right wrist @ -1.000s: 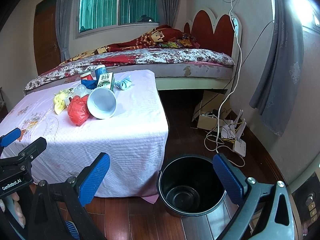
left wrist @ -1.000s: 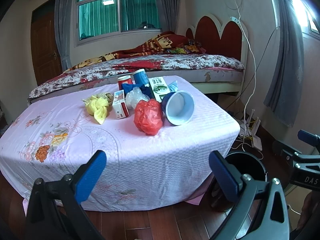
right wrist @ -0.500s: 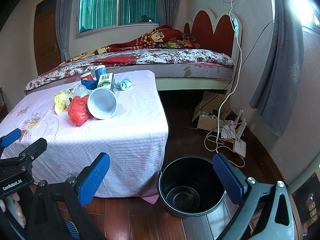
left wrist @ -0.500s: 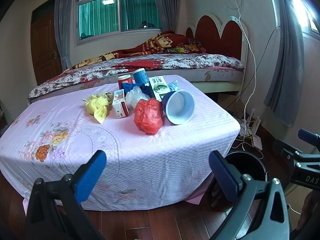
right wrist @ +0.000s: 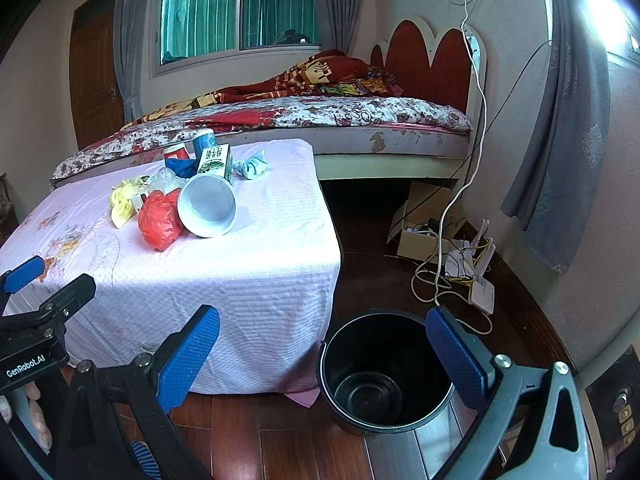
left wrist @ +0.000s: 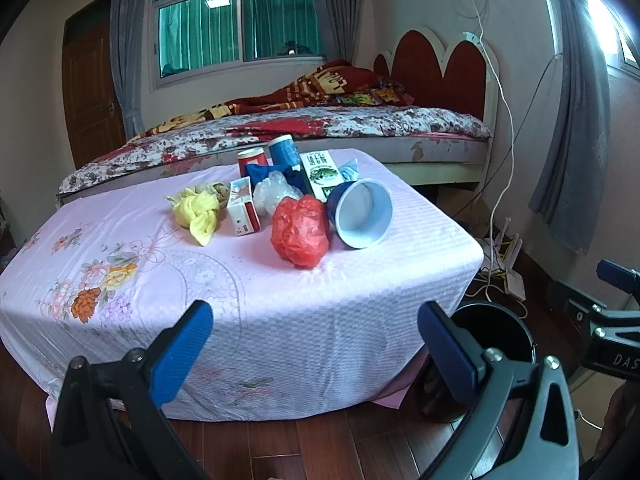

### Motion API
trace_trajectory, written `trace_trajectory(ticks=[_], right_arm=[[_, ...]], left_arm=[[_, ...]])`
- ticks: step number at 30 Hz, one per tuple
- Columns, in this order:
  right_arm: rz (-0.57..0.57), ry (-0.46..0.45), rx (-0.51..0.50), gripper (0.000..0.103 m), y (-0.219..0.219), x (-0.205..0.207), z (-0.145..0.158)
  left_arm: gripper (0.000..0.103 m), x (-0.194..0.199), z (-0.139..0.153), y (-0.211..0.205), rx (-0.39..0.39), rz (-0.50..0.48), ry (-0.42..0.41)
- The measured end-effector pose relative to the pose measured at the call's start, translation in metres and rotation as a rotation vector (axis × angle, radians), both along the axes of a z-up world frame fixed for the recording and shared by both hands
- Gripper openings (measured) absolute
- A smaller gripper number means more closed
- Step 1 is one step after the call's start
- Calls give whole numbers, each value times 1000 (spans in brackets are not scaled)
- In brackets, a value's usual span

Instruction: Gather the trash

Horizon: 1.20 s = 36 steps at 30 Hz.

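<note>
The left gripper (left wrist: 312, 344) and right gripper (right wrist: 322, 346) are both spread wide and empty; the red bag (left wrist: 300, 230) lies straight ahead of the left one, which looks nearer

The table's corner hides much of the black bin (left wrist: 496, 336) in the left wrist view. The small carton (right wrist: 138, 200) sits mostly behind the red bag (right wrist: 160, 220); its print is unreadable.

Two cans (left wrist: 269, 153), two cartons (left wrist: 320, 174), maybe four bags (left wrist: 300, 236), one cup (left wrist: 362, 214), one bin (right wrist: 384, 372)
</note>
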State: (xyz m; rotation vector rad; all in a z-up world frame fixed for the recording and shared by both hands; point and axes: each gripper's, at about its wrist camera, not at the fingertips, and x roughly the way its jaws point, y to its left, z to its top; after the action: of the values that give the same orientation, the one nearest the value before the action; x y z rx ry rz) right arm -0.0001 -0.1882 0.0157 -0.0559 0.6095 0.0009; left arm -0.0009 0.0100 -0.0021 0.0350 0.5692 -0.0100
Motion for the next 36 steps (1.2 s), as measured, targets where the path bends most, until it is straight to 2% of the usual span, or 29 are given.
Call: trace_trajectory(ticks=[6,9,15,17,19,20,23,25,32,34,36], right_arm=[[35,27,57,103,-1,10,-2],[65,27,50,103,6,21,3],[150,-22,11,102,32,53,23],[185,-31,1,95,43,71,25],[217,-19,-11,81,56,96,21],[231,-8,-11,79,61,106,18],[260,41,-8,68,74,142,2],[270,83,-9,56,80,166,-13],[299,126,12,53,88,216,-41],[315,131,28,44,89,226,-44],[325,133,39,40,91,232,-44]], left_arm=[[102,12,2,17,2,29,-2],[102,22,3,29,7,46,-1],[102,47,9,59,-76,17,-32],[101,60,7,62,-95,6,-27],[92,76,3,63,-110,-3,-7],[87,83,1,63,-116,-8,0],[83,100,-6,61,-128,-15,15],[79,110,-13,59,-129,-19,31],[69,140,-33,50,-143,-56,89],[67,145,-38,48,-153,-68,105],[66,150,-40,46,-159,-82,109]])
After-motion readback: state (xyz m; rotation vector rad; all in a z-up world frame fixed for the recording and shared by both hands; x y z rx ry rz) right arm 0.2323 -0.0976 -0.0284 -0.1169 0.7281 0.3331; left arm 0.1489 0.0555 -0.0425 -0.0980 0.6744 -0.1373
